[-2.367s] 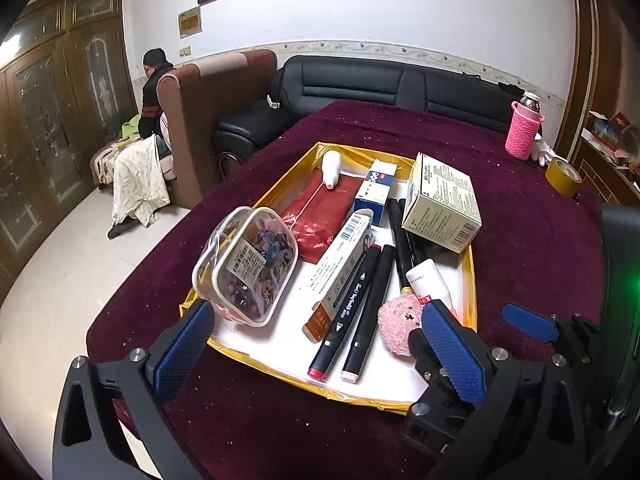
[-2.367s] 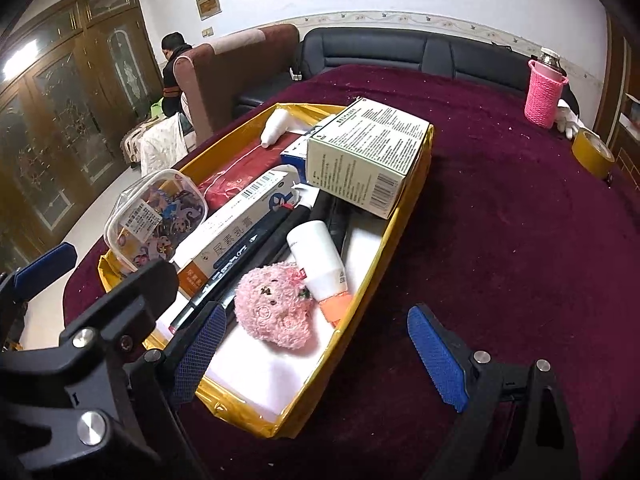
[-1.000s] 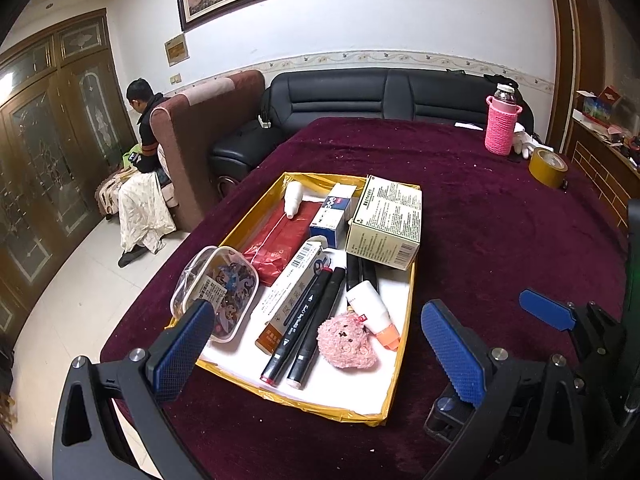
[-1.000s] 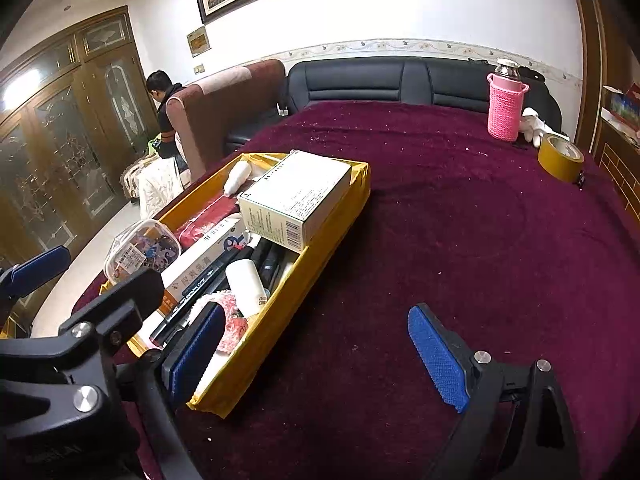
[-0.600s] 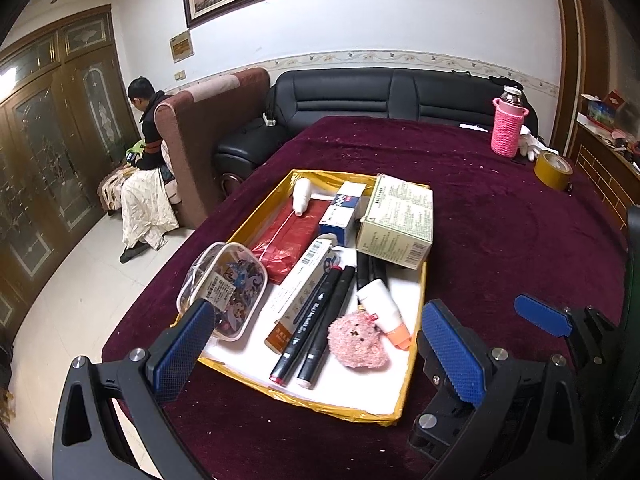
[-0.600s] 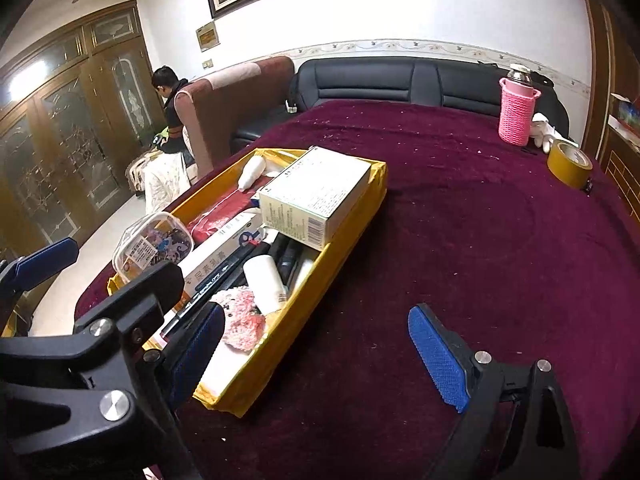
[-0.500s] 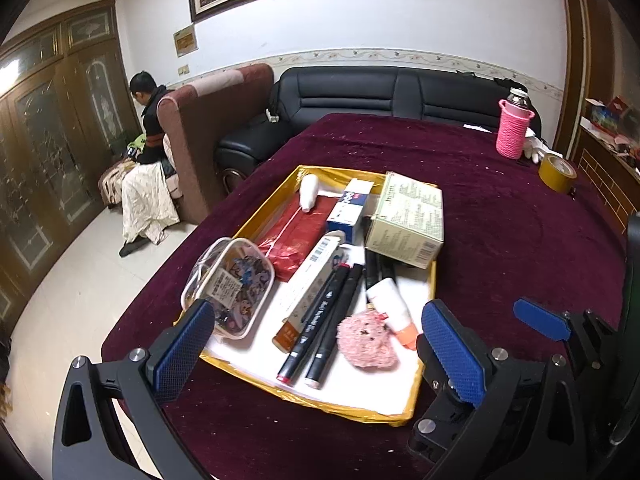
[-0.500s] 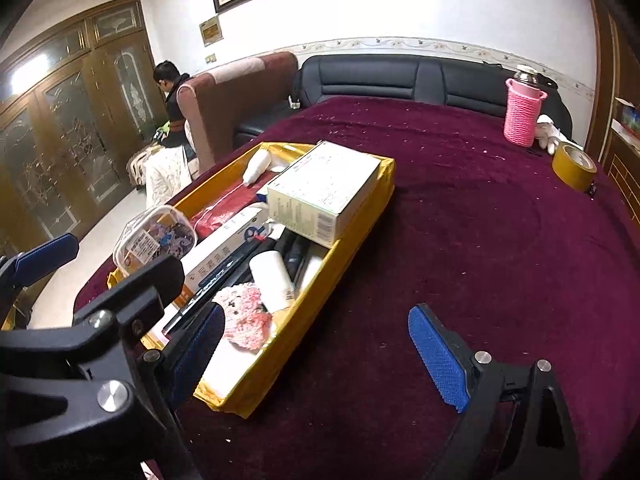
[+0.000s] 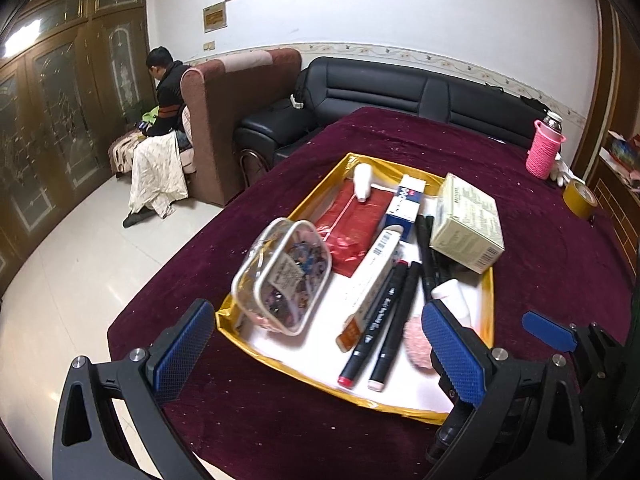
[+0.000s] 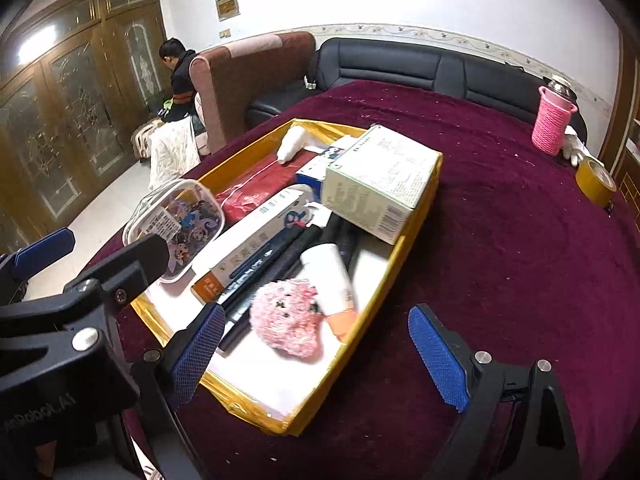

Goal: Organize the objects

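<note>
A yellow-rimmed tray point(image 9: 320, 378) point(image 10: 416, 240) on the maroon table holds a clear pouch of stickers point(image 9: 282, 276) point(image 10: 176, 220), a red packet point(image 9: 352, 220), a long white box point(image 9: 372, 280), two black markers point(image 9: 380, 332), a pink plush point(image 10: 288, 320), a white tube point(image 10: 332, 276) and a pale green carton point(image 9: 468, 222) point(image 10: 380, 180). My left gripper point(image 9: 316, 354) hangs open over the tray's near edge. My right gripper point(image 10: 316, 354) is open above the tray's near right corner, by the plush. Both are empty.
A pink-sleeved bottle point(image 9: 545, 150) point(image 10: 554, 124) and a roll of yellow tape point(image 9: 580, 200) point(image 10: 596, 182) stand at the table's far right. A black sofa point(image 9: 400, 92) lies behind the table. A person point(image 9: 168, 92) sits by a brown armchair point(image 9: 236, 120) at the left.
Both grippers have moved closer to the tray and lower, so its contents look larger. Nothing in the tray has shifted and both jaws stay open.
</note>
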Tool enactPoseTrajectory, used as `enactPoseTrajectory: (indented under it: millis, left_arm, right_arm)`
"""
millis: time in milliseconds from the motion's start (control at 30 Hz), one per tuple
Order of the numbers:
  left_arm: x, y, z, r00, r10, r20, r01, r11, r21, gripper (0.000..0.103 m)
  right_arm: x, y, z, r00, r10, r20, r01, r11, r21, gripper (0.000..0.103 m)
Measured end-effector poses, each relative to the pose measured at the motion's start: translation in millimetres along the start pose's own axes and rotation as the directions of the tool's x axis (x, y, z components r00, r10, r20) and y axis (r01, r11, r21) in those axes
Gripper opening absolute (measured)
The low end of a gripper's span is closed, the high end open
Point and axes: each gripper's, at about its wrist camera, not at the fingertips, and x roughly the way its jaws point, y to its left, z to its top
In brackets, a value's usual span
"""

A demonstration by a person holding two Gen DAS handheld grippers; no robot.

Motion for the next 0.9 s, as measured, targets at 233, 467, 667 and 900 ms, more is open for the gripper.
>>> enactPoseTrajectory:
  millis: [233, 467, 667, 900]
  left_arm:
    - [3, 17, -1, 1.000, 0.008, 0.009, -0.008, 1.000, -0.029, 0.103]
    - [-5, 14, 3, 0.998, 0.022, 0.053, -0.022, 1.000, 0.007, 0.103]
    - [-3, 16, 4, 0.999, 0.016, 0.040, -0.016, 1.000, -0.004, 0.103]
    - [-2, 13, 4, 1.000, 0.013, 0.023, -0.012, 1.000, -0.013, 0.103]
  right_arm:
    - [7, 24, 3, 1.000, -0.008, -0.014, 0.007, 0.999, -0.051, 0.096]
    - [8, 22, 9, 1.000, -0.008, -0.019, 0.008, 1.000, -0.013, 0.096]
    - [6, 22, 11, 1.000, -0.006, -0.014, 0.006, 1.000, -0.016, 0.096]
    - [3, 21, 9, 1.000, 0.002, -0.006, -0.002, 1.000, -0.017, 0.096]
